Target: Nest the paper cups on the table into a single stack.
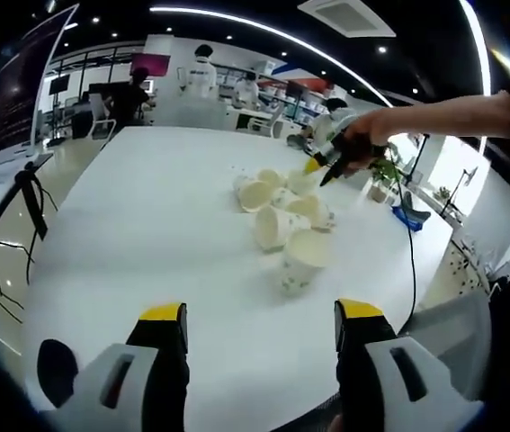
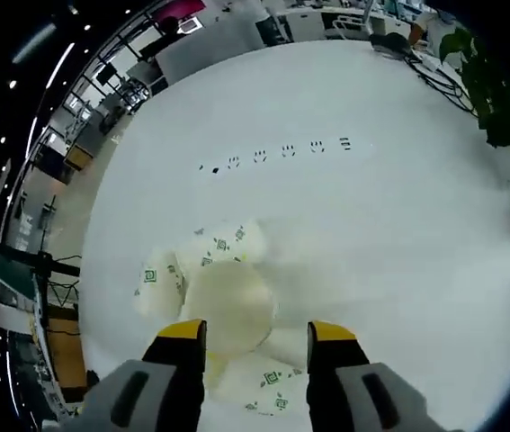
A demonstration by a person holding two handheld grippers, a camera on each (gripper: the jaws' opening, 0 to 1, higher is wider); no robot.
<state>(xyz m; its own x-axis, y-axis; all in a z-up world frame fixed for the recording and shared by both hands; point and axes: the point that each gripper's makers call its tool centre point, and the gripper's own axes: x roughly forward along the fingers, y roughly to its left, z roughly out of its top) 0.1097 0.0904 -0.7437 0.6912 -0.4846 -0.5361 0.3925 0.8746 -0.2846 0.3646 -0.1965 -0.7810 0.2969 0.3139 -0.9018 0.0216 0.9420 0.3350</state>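
On the white tabletop (image 1: 147,216) the paper cups (image 1: 281,216) lie tipped in a loose cluster, far from our left gripper (image 1: 259,328), whose fingers stand wide and empty. Our right gripper (image 2: 256,344) hovers directly over them, fingers wide, straddling one cup's (image 2: 228,306) open mouth.

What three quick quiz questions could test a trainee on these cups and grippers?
1. True or false: the white paper cups with green print already form one stack.
2. Which hand-held gripper hovers right over the cup cluster? A) left hand-held gripper B) right hand-held gripper
3. Fill in: the cups rest on a ___ table.

Key: 1 false, they lie scattered in a loose cluster. 2 B; the left gripper view shows it reaching in above the far cups. 3 white.
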